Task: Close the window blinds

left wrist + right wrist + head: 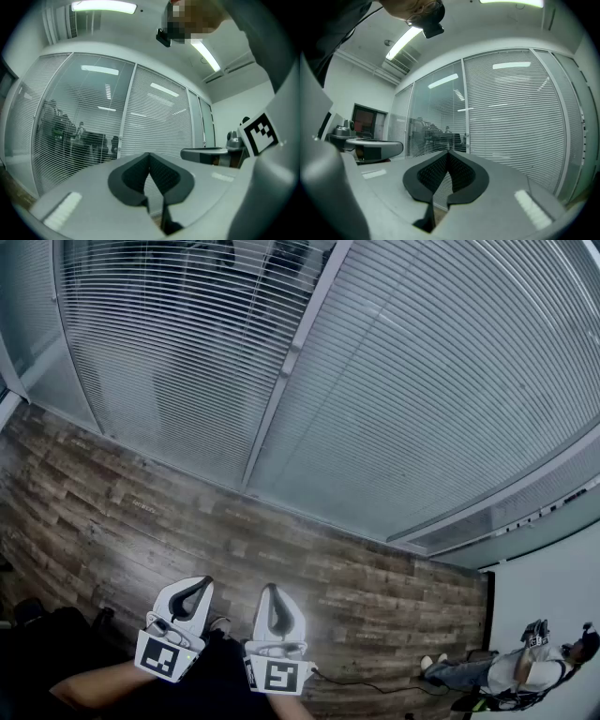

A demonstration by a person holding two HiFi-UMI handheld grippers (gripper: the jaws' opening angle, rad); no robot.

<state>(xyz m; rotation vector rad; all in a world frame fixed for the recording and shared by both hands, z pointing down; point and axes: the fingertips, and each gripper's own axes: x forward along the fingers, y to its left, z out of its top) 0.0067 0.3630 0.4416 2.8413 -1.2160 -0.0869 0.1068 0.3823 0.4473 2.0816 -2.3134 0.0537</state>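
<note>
An office: glass partition walls [187,352] with blinds [422,381], strip ceiling lights [104,6].

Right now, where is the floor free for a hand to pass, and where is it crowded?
The wood floor lies bare in a wide strip between the blinds and the left gripper and right gripper. Crowded: lower right, where a person sits and a cable runs toward the grippers; lower left, dark things I cannot identify.
</note>
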